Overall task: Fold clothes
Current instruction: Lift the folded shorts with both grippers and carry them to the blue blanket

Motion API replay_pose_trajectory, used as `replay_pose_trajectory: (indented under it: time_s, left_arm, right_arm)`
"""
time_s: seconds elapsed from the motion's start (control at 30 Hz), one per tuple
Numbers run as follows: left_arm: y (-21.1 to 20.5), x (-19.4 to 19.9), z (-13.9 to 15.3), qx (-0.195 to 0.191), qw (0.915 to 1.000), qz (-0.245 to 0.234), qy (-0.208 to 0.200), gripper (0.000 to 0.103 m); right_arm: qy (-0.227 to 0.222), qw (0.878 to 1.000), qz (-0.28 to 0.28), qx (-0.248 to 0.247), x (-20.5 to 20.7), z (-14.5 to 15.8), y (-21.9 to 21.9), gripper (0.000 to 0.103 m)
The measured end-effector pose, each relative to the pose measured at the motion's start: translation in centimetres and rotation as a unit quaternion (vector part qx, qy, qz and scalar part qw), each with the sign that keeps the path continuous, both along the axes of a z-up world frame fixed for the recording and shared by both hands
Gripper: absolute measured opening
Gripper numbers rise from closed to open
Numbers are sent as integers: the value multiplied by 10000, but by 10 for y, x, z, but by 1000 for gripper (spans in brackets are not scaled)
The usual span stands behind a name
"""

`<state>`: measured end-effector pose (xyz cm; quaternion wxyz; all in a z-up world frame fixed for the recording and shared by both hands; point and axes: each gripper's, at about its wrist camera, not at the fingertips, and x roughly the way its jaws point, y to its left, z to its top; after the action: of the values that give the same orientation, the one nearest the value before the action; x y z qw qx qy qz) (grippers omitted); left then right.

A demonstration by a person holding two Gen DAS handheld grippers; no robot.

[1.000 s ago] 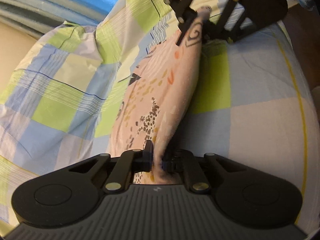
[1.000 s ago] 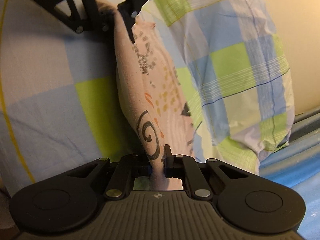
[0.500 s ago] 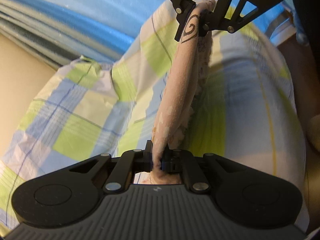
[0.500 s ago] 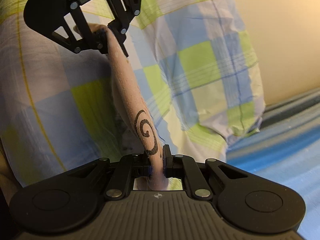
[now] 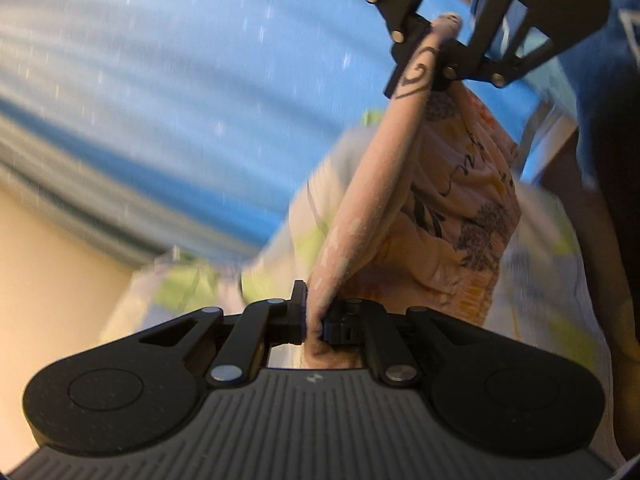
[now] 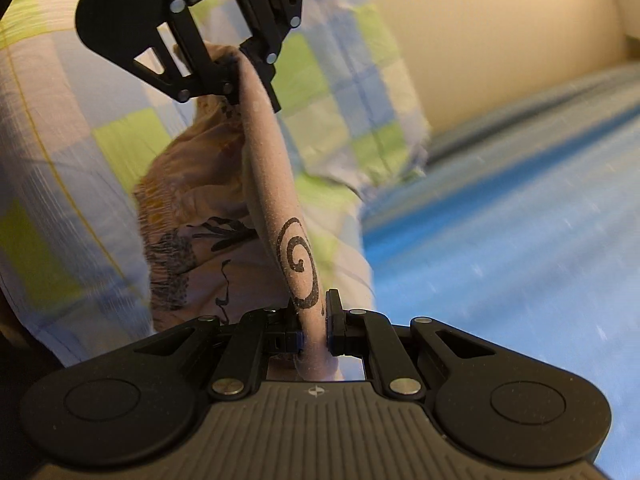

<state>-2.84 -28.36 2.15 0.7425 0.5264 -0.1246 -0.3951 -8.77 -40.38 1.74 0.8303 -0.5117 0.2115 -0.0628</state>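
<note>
- Broadly, a blue striped bed (image 5: 168, 92) fills the background of both wrist views, heavily blurred, with a cream wall (image 6: 500, 32) beyond it.
- On the bed lies a checked pillow (image 6: 72, 132) in blue, green and pale squares, directly under the work.
- Above the pillow hangs the task's thing, a pink patterned garment (image 5: 460, 216): its upper edge is stretched into a taut band between the two claws, and the rest droops in a loose gathered fold beneath. Whether the lowest part touches the pillow cannot be told.
- Next, the left claw (image 5: 314, 320) is clamped on one end of that edge, cloth bunched between its jaws; the right wrist view shows it gripping from above (image 6: 236, 76).
- Likewise the right claw (image 6: 314, 330) is pinched tight on the other end, just past a black spiral print (image 6: 298, 258); the left wrist view shows it at the top (image 5: 436, 64).
- Risks, as I judge them:
  - Each claw holds only a narrow pinch of fabric, so too much pull between them could slip an end free and drop the fold.
  - The hanging part is bunched, not flat; laid down like this it would likely crease or land skewed.
  - The pillow is soft and humped, so a fold set there may slide or open.
  - The blur hints at quick motion, which could swing the loose cloth off line.
</note>
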Motion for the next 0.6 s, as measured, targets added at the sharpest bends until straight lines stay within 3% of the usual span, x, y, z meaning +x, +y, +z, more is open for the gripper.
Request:
replay_pose_trajectory:
  time_s: [0.1, 0.2, 0.4, 0.53, 0.6]
  left_arm:
    - [-25, -27, 15, -72, 9981, -616, 1, 6]
    - [-53, -59, 25, -95, 9909, -1342, 29, 6]
    - [-125, -124, 34, 47, 9624, -2710, 188, 6]
    - [-187, -158, 31, 174, 9443, -3246, 501, 6]
    - [-222, -172, 27, 258, 9373, -3443, 469, 7]
  right_arm:
    - [-83, 9984, -563, -1, -38, 13, -18, 8]
    - [-109, 9925, -1213, 59, -80, 25, -39, 8]
    - [11, 9697, -2428, 262, -159, 41, -88, 8]
    - [41, 9516, -3032, 492, -193, 40, -130, 8]
    - [63, 9445, -3265, 349, -201, 38, -158, 8]
